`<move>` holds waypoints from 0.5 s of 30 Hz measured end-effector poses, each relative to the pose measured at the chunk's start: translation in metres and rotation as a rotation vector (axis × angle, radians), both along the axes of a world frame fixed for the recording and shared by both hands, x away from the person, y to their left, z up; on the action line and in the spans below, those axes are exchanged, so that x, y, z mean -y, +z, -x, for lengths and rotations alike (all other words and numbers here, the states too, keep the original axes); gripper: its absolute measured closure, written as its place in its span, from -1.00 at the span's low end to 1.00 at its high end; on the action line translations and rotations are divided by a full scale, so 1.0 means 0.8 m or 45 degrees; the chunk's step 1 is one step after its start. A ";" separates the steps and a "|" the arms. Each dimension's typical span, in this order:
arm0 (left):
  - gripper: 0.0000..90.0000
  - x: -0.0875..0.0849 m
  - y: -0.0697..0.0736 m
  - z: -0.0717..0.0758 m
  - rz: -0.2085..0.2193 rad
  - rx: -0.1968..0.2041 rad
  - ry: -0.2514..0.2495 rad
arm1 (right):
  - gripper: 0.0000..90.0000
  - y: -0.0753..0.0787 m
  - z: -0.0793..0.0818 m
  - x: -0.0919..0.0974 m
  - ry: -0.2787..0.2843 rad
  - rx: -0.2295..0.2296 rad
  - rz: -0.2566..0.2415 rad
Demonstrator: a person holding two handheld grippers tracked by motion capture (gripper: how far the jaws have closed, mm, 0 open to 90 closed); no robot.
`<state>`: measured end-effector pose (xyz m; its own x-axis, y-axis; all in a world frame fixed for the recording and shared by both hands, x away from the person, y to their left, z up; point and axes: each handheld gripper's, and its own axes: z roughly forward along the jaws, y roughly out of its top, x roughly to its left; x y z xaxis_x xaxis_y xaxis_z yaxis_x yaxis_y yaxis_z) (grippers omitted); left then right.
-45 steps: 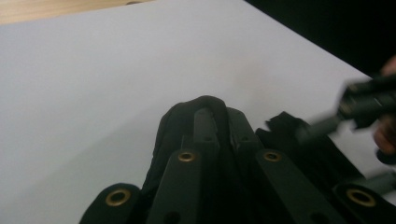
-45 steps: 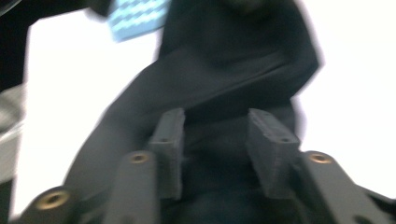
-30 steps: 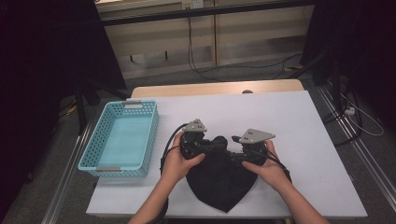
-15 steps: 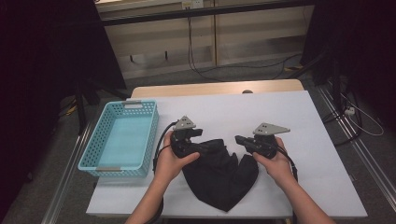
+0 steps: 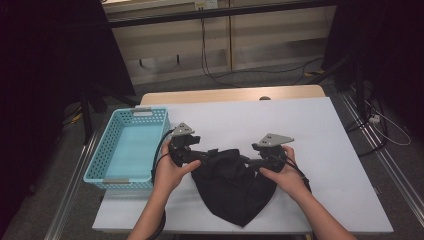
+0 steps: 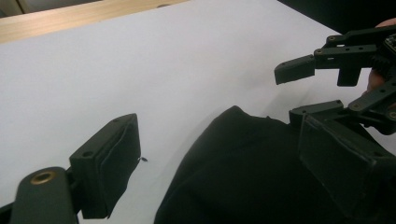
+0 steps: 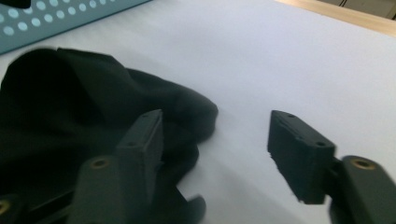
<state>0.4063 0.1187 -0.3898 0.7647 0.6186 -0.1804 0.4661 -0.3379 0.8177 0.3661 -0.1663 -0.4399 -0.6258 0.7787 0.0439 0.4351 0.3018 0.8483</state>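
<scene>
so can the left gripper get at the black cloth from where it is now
Probably yes. The left gripper has its fingers apart, with the edge of the black cloth lying between them on the white table. Nothing stands in the way.

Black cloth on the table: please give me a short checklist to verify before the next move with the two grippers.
1. Left gripper open: ok. Its jaws have just been opening and stand wide apart, one on each side of the cloth edge, not pressing it.
2. Right gripper open: ok. Its jaws have just been opening; one overlaps the cloth, with white table between the two.
3. Black cloth released and resting on the table: ok. It lies bunched, with a point toward the near edge.
4. Cloth spread flat: not ok, folds and a raised lump remain.
5. Blue basket free to receive things: ok, nothing lies inside.
6. Cloth fully on the table: cannot tell, its tip reaches the near edge.
</scene>
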 end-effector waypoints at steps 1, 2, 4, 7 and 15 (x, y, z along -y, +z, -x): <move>-0.71 -0.003 0.000 -0.001 0.000 0.001 0.009 | -0.25 0.001 -0.003 -0.002 -0.001 -0.009 -0.008; -0.71 -0.004 0.000 -0.001 0.004 0.001 0.014 | -0.27 0.002 -0.008 -0.007 -0.005 -0.028 -0.017; -0.71 -0.007 -0.001 -0.002 0.006 -0.002 0.022 | -0.29 0.001 -0.015 -0.016 0.007 -0.041 -0.004; -0.70 -0.008 -0.003 -0.003 0.006 -0.013 0.024 | -0.27 -0.007 -0.023 -0.030 0.038 -0.074 0.004; -0.70 -0.008 -0.003 -0.003 0.012 -0.010 0.019 | 0.97 -0.025 -0.031 -0.054 0.118 -0.127 0.064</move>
